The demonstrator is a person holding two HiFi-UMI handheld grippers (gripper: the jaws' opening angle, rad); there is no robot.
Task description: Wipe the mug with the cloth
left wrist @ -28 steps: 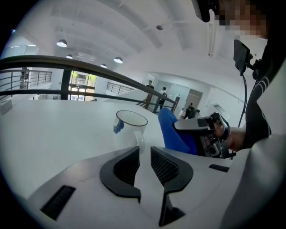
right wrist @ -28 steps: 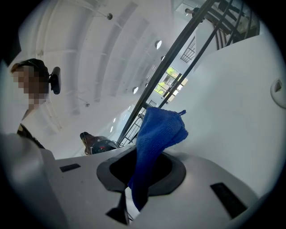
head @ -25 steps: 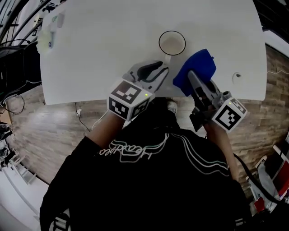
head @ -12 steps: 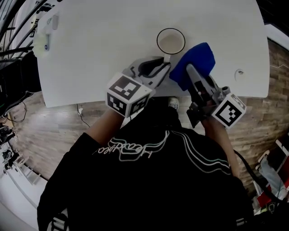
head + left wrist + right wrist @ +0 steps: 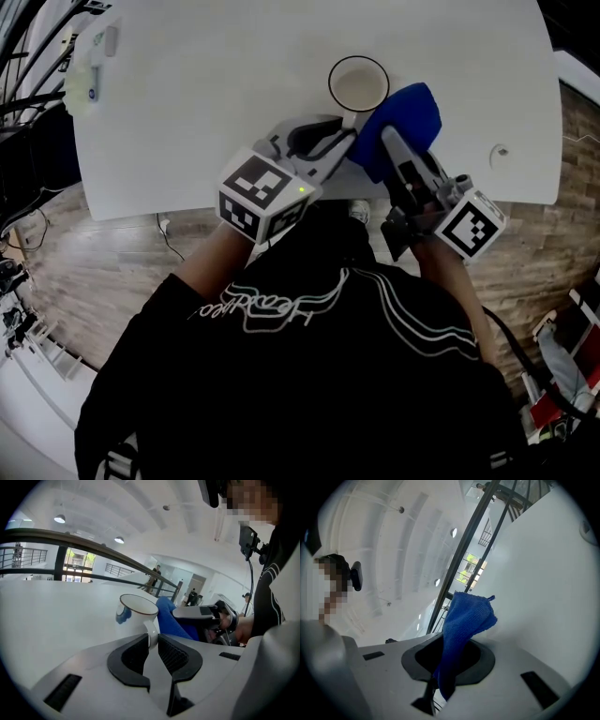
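Observation:
A white mug (image 5: 358, 86) with a dark rim stands on the white table (image 5: 206, 84) near its front edge. My left gripper (image 5: 340, 134) reaches it from the near left and is shut on the mug's handle (image 5: 151, 637). The mug (image 5: 135, 615) rises just beyond the jaws and carries a blue mark on its side. My right gripper (image 5: 386, 141) is shut on a blue cloth (image 5: 401, 122), which hangs folded against the mug's right side. In the right gripper view the cloth (image 5: 465, 618) sticks up from between the jaws of my right gripper (image 5: 451, 657).
A pale green and white device (image 5: 89, 70) lies at the table's far left corner. A small round fitting (image 5: 500, 150) sits near the right edge. Wooden floor (image 5: 131, 253) and cables lie below the front edge. The person's dark torso fills the lower head view.
My left gripper moved forward and shut on the mug's handle. My right gripper carried the blue cloth left and forward until it met the mug's right side.

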